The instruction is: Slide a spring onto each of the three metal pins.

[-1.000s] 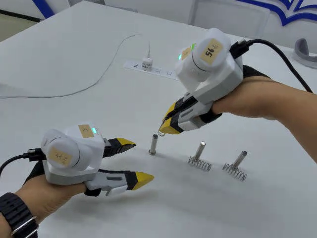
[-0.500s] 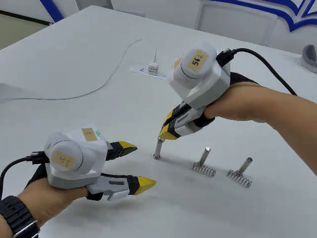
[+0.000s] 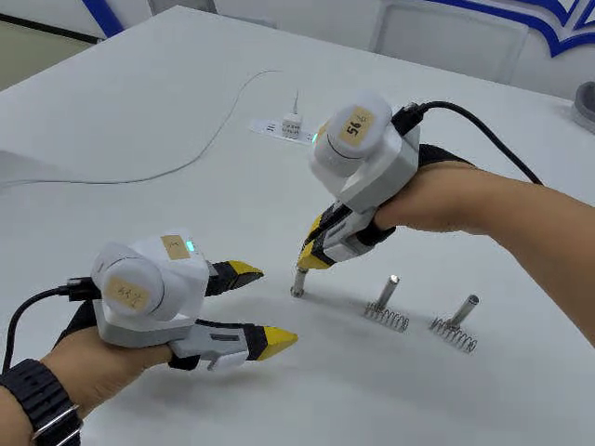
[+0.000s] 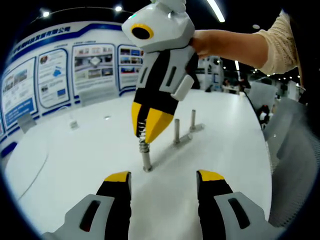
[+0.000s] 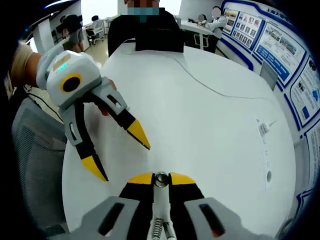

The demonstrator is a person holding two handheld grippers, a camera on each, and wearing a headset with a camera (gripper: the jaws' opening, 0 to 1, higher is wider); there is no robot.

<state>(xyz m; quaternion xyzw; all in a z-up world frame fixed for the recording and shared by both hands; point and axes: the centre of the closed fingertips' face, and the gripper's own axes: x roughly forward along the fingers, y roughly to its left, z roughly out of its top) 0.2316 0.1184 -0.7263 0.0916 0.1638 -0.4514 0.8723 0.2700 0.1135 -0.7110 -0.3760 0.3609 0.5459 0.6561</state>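
Note:
Three metal pins stand in a row on the white table. My right gripper (image 3: 311,259) is shut on a spring (image 4: 143,131) and holds it over the top of the left pin (image 3: 298,282); in the left gripper view the coil's lower end sits around that pin (image 4: 146,159). The middle pin (image 3: 387,292) and the right pin (image 3: 463,310) each have a spring (image 3: 386,320) at the foot. My left gripper (image 3: 265,308) hovers open just left of the row with nothing between its fingers. It also appears open in the right gripper view (image 5: 121,157).
A white power strip (image 3: 284,129) with a plug and a thin cable (image 3: 186,158) lies at the back of the table (image 3: 139,102). A person sits across the table in the right gripper view.
My right gripper has come down a little with the spring, from just above the left pin's top onto it. The left gripper has stayed open in place. The head camera has shifted.

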